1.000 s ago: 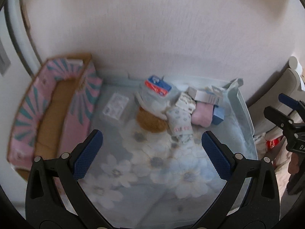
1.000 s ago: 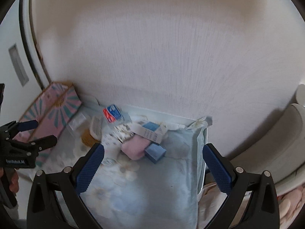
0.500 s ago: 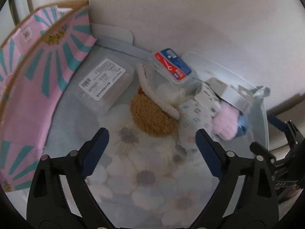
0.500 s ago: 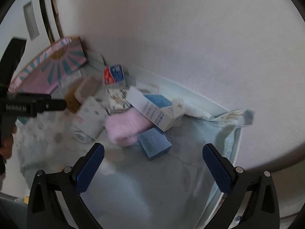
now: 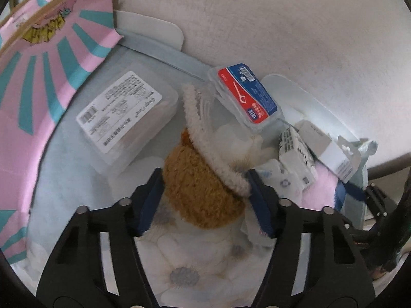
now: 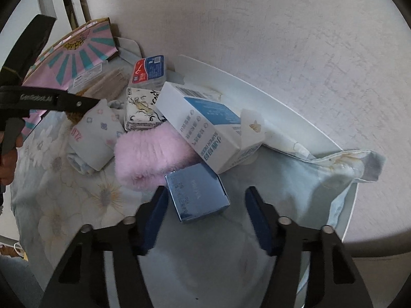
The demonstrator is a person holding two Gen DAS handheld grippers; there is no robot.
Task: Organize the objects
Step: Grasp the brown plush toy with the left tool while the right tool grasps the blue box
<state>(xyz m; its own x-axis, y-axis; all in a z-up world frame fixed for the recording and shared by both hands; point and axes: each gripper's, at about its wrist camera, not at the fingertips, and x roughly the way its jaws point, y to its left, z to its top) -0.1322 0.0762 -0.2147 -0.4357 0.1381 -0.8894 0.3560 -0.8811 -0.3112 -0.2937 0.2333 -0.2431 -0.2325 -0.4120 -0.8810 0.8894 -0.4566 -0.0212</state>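
A pile of small items lies on a floral cloth (image 5: 185,264). My left gripper (image 5: 205,187) is open, its fingers either side of a brown plush item (image 5: 200,192) with a cream fleece rim. Behind it are a clear labelled case (image 5: 123,118) and a floss-pick box (image 5: 246,95). My right gripper (image 6: 204,205) is open around a small blue box (image 6: 196,195). Beside that box lie a pink fuzzy item (image 6: 149,154), a white and blue carton (image 6: 208,125), a patterned packet (image 6: 95,136) and a black-and-white printed box (image 6: 141,110).
A pink and teal striped cardboard box (image 5: 43,71) stands open at the left, also in the right wrist view (image 6: 77,51). A white wall (image 6: 257,25) backs the surface. The light blue cloth bunches at the right edge (image 6: 354,164). The left gripper's handle (image 6: 46,100) crosses the right view.
Both grippers have moved in close to the pile. The left fingers now flank the brown plush item; the right fingers have narrowed and now flank the small blue box.
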